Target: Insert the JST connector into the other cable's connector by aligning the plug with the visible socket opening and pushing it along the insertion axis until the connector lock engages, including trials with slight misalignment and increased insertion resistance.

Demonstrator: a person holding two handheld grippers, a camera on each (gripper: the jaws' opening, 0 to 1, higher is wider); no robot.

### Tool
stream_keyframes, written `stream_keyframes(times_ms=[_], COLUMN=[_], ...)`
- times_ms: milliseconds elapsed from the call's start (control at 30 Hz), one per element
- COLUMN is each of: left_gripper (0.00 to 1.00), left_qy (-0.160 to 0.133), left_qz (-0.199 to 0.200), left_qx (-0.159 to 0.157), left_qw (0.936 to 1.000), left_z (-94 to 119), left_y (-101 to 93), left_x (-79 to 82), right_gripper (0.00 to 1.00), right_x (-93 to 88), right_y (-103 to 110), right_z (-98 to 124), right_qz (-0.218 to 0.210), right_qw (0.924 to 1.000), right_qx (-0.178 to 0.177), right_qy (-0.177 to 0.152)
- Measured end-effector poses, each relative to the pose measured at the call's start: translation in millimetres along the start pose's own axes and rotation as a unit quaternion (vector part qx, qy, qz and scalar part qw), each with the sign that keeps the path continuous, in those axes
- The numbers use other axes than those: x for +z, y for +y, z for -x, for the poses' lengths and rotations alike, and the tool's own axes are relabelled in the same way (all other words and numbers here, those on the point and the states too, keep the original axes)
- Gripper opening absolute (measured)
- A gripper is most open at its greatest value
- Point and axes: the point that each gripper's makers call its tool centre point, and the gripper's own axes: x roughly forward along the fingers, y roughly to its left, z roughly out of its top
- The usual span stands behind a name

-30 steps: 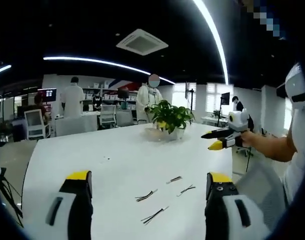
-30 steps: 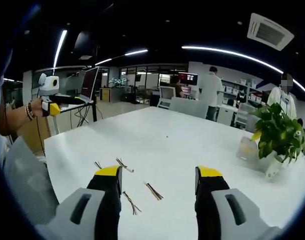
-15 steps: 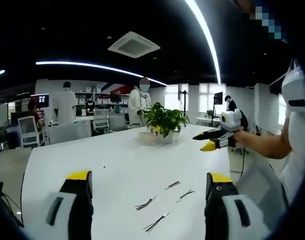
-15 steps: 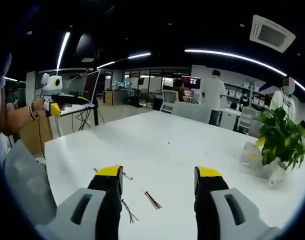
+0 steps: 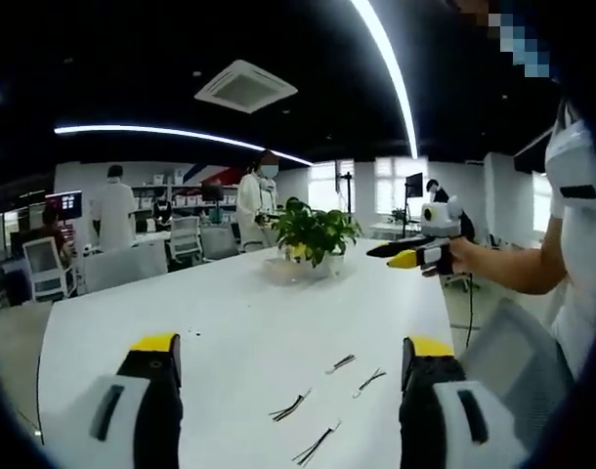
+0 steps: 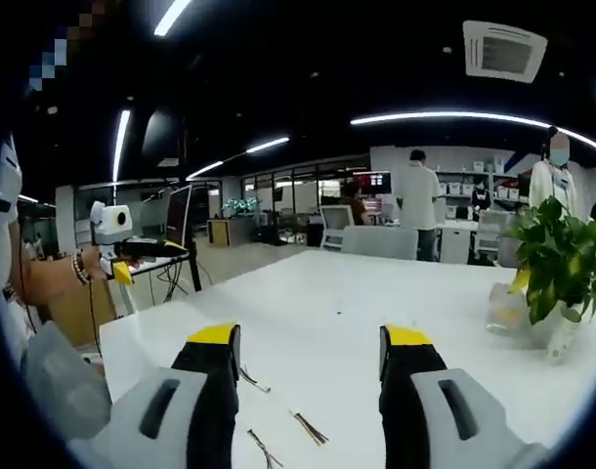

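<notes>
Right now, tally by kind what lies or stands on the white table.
Thin dark cable pieces with connectors: 4
Green leafy potted plant: 1
Total: 5, all on the white table.

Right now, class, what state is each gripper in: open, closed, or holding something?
Left gripper: open, holding nothing, above the cables on the table.
Right gripper: open, holding nothing.

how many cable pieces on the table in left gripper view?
3. All on the white table, between the left tongs jaws: cable left, cable farther back, cable nearest. A possible fourth lies beside the right jaw; more may be hidden.
</notes>
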Motion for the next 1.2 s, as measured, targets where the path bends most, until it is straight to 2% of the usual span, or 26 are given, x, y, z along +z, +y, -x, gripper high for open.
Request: stream_keyframes(times_ms=[267,533,667,1200], left_gripper=[0.88,0.84,0.83,0.77], left_qy=[-0.012,0.002,0.003,0.015], left_qz=[0.000,-0.002,0.001,0.011], left_qx=[-0.050,-0.082,-0.093,-0.121], left_qw=[0.9987,0.9966,0.9956,0.9924], left_z=[-17.3,-31.4,-35.7,-58.2], left_y=[-3.8,-5.7,-4.6,-2.7], left_x=[-4.7,-15.1,-18.7,-37.3], right_gripper=[0.55,0.55,0.54,0.51], right_x=[-3.5,-10.2,-15.5,-40.5], right_y=[3.2,7.6,12.2,25.1], right_z=[-9.0,-16.5,-21.2,-42.1], right_qz=[0.009,0.037,0.061,0.090], right_qw=[0.9998,0.9981,0.9953,0.9859], right_qx=[0.016,0.046,0.066,0.122], right_qy=[0.008,0.022,0.035,0.071])
